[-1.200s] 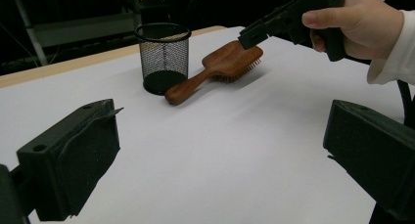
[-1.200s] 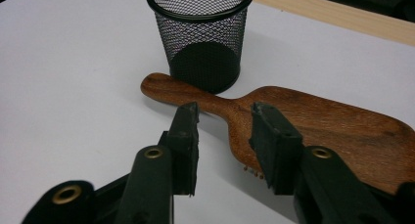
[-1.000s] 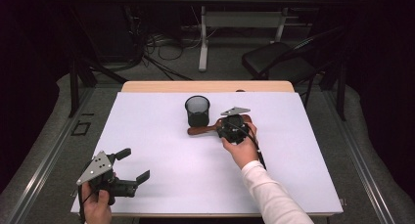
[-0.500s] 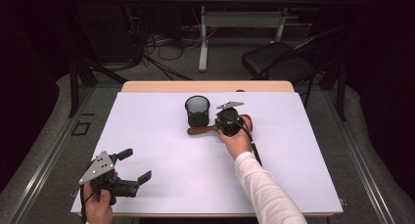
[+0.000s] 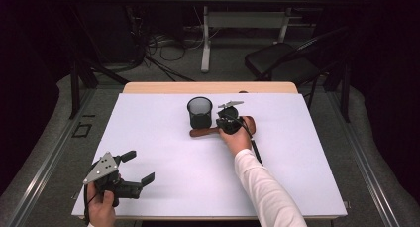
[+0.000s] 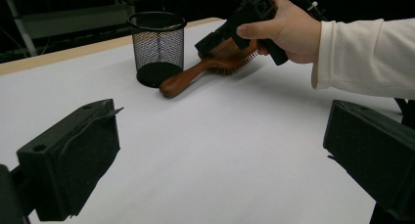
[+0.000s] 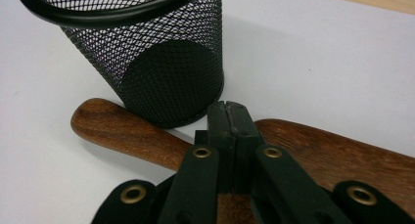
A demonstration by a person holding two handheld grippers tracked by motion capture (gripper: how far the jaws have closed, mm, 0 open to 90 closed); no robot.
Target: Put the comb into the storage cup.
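A brown wooden hairbrush (image 5: pixel 203 133) lies flat on the white table top (image 5: pixel 307 177), its handle pointing left, right beside an upright black mesh cup (image 5: pixel 199 112). My right gripper (image 5: pixel 225 124) is over the brush's neck, close to the cup. In the right gripper view its jaws (image 7: pixel 228 116) are pressed together with nothing between them, tips at the brush (image 7: pixel 127 131) where handle meets head, the cup (image 7: pixel 156 62) just beyond. My left gripper (image 5: pixel 139 166) is held open near the front left corner. The left gripper view has its jaws (image 6: pixel 220 150) wide apart, with brush (image 6: pixel 195 77) and cup (image 6: pixel 156 43) far off.
A strip of bare wood (image 5: pixel 208 87) runs along the table's far edge. Beyond it on the floor stand a dark chair (image 5: pixel 282 63), a desk leg and tangled cables. White surface spreads wide between the two grippers and to the right.
My right gripper has shifted a little left and away along the brush, closer to the mesh cup. The left gripper has stayed where it was.
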